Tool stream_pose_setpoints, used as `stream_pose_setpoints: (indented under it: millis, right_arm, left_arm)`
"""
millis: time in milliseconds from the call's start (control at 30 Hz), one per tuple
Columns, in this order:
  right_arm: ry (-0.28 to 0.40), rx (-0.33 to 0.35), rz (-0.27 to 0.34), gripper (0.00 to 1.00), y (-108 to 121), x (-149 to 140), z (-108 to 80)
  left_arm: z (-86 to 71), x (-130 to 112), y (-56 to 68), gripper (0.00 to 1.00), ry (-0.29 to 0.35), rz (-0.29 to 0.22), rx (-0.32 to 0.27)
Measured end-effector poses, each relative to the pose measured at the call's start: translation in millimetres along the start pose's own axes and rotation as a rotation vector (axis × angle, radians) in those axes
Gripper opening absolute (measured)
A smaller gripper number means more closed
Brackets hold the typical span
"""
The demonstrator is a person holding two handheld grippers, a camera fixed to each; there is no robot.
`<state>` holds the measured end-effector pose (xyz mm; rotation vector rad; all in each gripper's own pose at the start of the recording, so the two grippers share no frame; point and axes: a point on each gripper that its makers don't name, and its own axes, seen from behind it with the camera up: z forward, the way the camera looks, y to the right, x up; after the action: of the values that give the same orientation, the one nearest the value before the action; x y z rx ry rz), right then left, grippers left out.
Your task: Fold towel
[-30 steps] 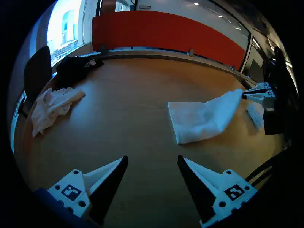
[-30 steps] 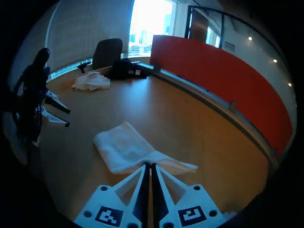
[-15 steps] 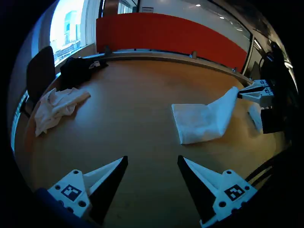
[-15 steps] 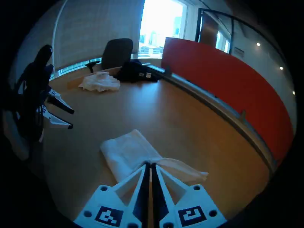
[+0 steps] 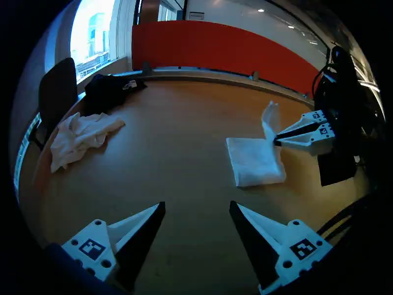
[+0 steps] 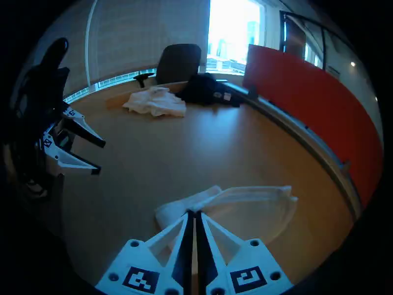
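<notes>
In the left gripper view, your left gripper [image 5: 196, 216] sits at 6 o'clock with its jaws released, spread wide above the bare table [image 5: 182, 123] and touching nothing. At 9 o'clock a dark chair [image 5: 55, 93] stands at the table edge. Just inside it lies a crumpled white cloth [image 5: 81, 137], and a black bag [image 5: 109, 88] rests at 10 o'clock. A red partition [image 5: 221, 46] runs along the far edge at 12 o'clock. The towel [image 5: 255, 160] lies at 3 o'clock, mostly flat, with one edge raised upright. Your right gripper [image 5: 277, 140] holds that raised edge, jaws clenched on the fabric.

In the right gripper view, the left gripper [image 6: 99, 157] appears at 9 o'clock, jaws apart, well clear of the towel. The crumpled white cloth [image 6: 154, 102], chair [image 6: 179, 61] and black bag [image 6: 206, 88] sit near 12 o'clock. The right gripper [image 6: 193, 219] at 6 o'clock pinches the towel [image 6: 245, 209], whose lifted part arches toward 4 o'clock. The red partition [image 6: 314, 108] stands at 3 o'clock.
</notes>
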<state>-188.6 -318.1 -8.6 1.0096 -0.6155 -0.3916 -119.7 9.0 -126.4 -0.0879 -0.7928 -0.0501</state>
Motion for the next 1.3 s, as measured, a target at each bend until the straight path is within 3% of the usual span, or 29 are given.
stream_pose_setpoints:
  millis: [267, 600, 733, 867, 933, 1300]
  right_arm:
    - [-0.081, 0.083, 0.012, 0.12, -34, -33, 48.3]
    - [-0.08, 0.077, 0.032, 0.13, -32, -36, 50.3]
    - [-0.075, 0.069, 0.037, 0.3, -30, -36, 48.0]
    - [-0.069, 0.065, 0.044, 0.67, -29, -36, 44.9]
    - [-0.065, 0.062, 0.05, 0.76, -28, -36, 42.9]
    - [-0.07, 0.012, 0.063, 0.76, -20, -50, 26.3]
  left_arm:
    - [-2.0, -7, -5.1, 0.97, -0.004, -0.028, 0.009]
    - [-2.5, -7, -8.9, 0.97, -0.005, -0.023, 0.011]
    - [-2.5, -6, -10.6, 0.97, -0.003, -0.022, 0.014]
    - [-2.5, -4, -11.8, 0.97, -0.002, -0.022, 0.015]
    - [-2.3, -4, -11.9, 0.97, -0.001, -0.021, 0.017]
    - [-1.3, -3, -8.7, 0.97, -0.001, -0.012, 0.016]
